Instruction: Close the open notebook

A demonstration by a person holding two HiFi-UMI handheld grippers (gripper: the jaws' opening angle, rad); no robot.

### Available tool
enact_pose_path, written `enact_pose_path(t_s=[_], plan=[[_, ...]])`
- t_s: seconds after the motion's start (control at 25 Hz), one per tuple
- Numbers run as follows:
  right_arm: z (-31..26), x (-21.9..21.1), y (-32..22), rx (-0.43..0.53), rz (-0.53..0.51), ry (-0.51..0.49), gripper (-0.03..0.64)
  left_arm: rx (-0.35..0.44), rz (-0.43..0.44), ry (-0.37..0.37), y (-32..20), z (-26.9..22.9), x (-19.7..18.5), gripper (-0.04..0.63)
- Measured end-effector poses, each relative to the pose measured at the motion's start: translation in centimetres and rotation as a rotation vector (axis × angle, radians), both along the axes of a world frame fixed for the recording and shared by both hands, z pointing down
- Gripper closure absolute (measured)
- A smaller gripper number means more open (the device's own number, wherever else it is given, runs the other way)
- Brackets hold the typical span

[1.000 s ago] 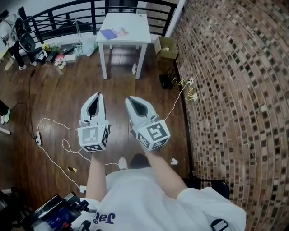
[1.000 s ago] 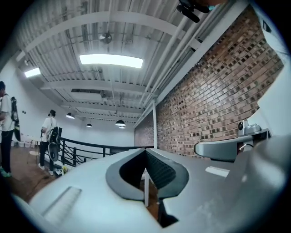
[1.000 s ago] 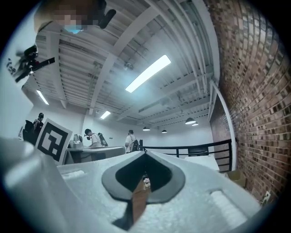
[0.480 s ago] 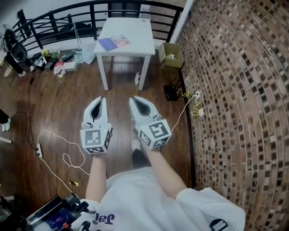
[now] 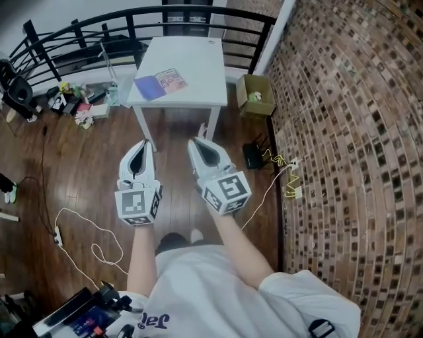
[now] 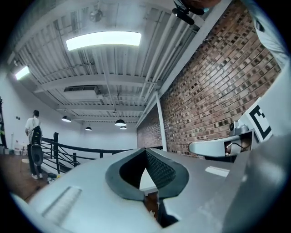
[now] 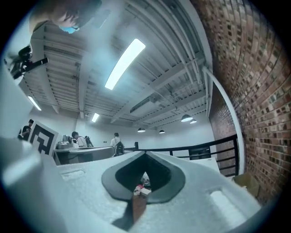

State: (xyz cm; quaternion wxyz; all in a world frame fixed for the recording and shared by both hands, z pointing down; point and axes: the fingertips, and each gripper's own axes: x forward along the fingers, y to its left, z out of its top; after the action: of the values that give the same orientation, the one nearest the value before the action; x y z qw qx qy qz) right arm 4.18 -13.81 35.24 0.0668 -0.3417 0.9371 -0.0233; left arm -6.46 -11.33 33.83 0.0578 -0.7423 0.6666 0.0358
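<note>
An open notebook with a purple left page and a colourful right page lies near the left edge of a small white table ahead of me. My left gripper and right gripper are held side by side over the wooden floor, just short of the table's front edge, pointing at it. Both are shut with nothing between the jaws. In the left gripper view the left gripper shows its tips meeting, with a sliver of the table beyond. In the right gripper view the right gripper is likewise closed.
A brick wall runs along the right. A cardboard box stands beside the table, a black railing behind it. Clutter lies left of the table, white cables on the floor. A person stands far off.
Both grippers have been carried forward across the floor and the table now lies much nearer. Their jaws have stayed shut and empty.
</note>
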Motion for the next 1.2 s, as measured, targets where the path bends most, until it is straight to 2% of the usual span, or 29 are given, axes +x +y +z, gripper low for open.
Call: enact_pose_path(t_s=[0.2,0.36,0.56,0.68,0.8,0.96,1.2], plan=[[1.5,-2.3,-4.8,-0.036,-0.049,0.019,0.627,-0.044,-0.047,0.021,-4.8,1.5,-2.8,0.580],[2.2,-4.6,-9.0,-0.023,-0.066,0.033,0.627,-0.041,-0.029,0.030,-9.6,2.3,-4.5,0.580],[3.1,-7.0,-16.8,-0.019,-0.056,0.064,0.627,-0.027,0.001,0.046,-18.3,2.9,-6.8,0.580],[1.7,-9.0,-22.4,0.020,-0.039,0.076,0.627,-0.016,0.019,0.031,-24.5,2.0,-8.6,0.580],[1.1,-11.6,-27.9,0.013,-0.039,0.071,0.627,-0.026,0.035,0.012,-30.0,1.3,-10.5,0.580],[0.9,-16.3,-35.0,-0.009,-0.070,0.061,0.627,-0.025,0.045,0.012,-36.0,1.5,-14.4,0.580],[1.4,-23.0,-40.9,-0.004,-0.137,0.097,0.627,-0.025,-0.038,-0.003,-41.0,2.0,-21.6,0.580]])
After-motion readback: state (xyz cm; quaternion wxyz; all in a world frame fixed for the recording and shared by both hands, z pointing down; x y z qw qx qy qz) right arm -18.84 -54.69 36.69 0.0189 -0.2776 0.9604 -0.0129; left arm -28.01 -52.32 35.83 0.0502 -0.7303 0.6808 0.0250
